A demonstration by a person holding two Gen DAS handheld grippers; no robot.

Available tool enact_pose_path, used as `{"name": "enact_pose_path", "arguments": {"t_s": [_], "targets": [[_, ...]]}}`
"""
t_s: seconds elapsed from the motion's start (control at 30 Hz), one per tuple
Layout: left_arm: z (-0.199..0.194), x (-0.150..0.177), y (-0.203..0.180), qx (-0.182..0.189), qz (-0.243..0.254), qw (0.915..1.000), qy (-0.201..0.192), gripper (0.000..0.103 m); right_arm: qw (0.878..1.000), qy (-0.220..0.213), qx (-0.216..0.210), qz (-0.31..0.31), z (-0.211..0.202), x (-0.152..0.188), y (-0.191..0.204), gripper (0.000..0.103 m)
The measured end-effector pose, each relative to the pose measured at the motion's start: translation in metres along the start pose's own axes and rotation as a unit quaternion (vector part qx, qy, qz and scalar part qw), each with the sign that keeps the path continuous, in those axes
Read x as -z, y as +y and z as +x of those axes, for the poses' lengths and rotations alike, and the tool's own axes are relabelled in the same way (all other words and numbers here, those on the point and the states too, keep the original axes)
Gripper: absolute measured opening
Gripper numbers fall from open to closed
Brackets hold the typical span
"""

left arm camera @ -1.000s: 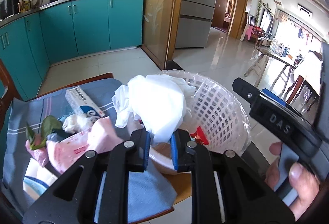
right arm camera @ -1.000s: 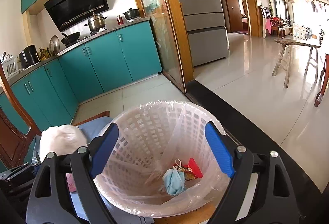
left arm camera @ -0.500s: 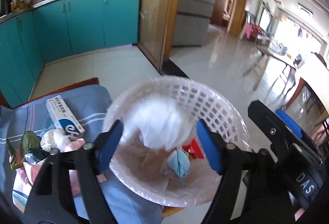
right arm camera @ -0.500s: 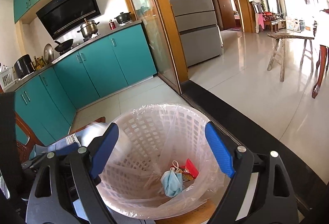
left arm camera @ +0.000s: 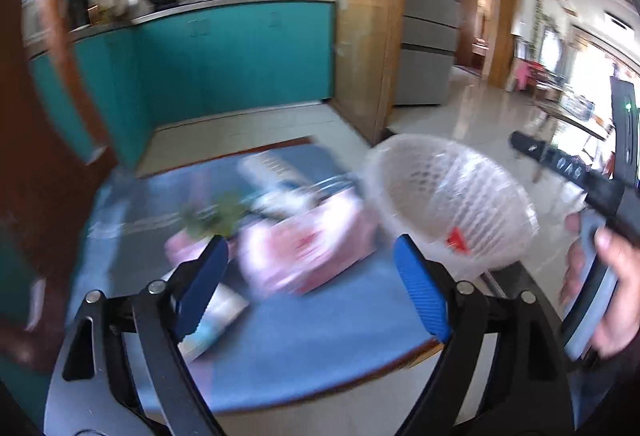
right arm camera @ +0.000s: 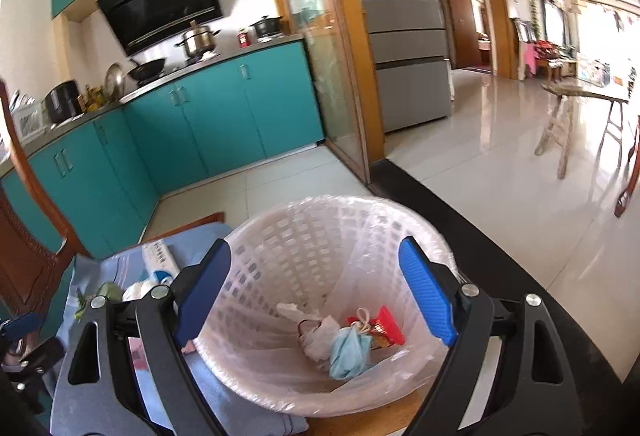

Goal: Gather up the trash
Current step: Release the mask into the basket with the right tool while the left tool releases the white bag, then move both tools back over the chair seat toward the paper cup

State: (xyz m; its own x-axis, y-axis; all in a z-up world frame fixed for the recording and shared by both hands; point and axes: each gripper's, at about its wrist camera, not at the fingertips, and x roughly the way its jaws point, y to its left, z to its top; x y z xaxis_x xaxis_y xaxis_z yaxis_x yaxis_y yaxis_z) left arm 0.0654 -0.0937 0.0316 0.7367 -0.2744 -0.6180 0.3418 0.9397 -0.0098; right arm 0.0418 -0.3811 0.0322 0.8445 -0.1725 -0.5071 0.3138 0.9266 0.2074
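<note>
The left tongs point(left arm camera: 310, 288) are spreading wider right now, and nothing is sitting between them. A second ago they were pinching a white plastic bag over the basket point(right arm camera: 280, 236). Now that bag is lying inside the basket, and the left tongs are swinging away from it, back over the blue cloth point(left arm camera: 288, 348) on the bench. So one more piece of trash is collected, and I think the next piece is being lined up.

The right tongs point(right arm camera: 316, 296) are spread wide too, holding nothing. They are hanging over the basket, just as they were a second ago.

The left view is blurry. It is showing the trash still waiting: a pink packet point(left arm camera: 304, 256) lying just ahead of the left tongs, some green leaves point(left arm camera: 216, 215) a bit further ahead, and a white box point(left arm camera: 272, 167) behind those. The basket is ahead and to the right there, and you cannot see down to its bottom. It is also showing the person's hand point(left arm camera: 604, 292) gripping the right tool.

The right view is sharp and is looking straight down into the basket. The crumpled white bag point(right arm camera: 316, 336), a blue face mask point(right arm camera: 350, 352) and a red wrapper point(right arm camera: 386, 328) are lying at the bottom, between the right tongs. The pink packet is almost hidden there.
</note>
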Motion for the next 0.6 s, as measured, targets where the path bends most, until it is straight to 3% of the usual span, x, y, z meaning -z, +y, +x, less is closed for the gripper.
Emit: {"name": "enact_pose_path", "arguments": {"t_s": [0.23, 0.33, 0.6], "targets": [[-0.04, 0.044, 0.079, -0.048, -0.105, 0.9933, 0.0, 0.088, 0.993, 0.042, -0.083, -0.077, -0.027, 0.028, 0.065, 0.084], [-0.04, 0.051, 0.086, -0.074, -0.101, 0.9922, 0.005, 0.09, 0.986, 0.044, -0.106, -0.119, -0.043, 0.045, 0.098, 0.086], [-0.033, 0.056, 0.072, -0.062, -0.061, 0.996, 0.022, 0.09, 0.972, 0.061, -0.135, -0.18, -0.05, 0.073, 0.148, 0.087]]}}
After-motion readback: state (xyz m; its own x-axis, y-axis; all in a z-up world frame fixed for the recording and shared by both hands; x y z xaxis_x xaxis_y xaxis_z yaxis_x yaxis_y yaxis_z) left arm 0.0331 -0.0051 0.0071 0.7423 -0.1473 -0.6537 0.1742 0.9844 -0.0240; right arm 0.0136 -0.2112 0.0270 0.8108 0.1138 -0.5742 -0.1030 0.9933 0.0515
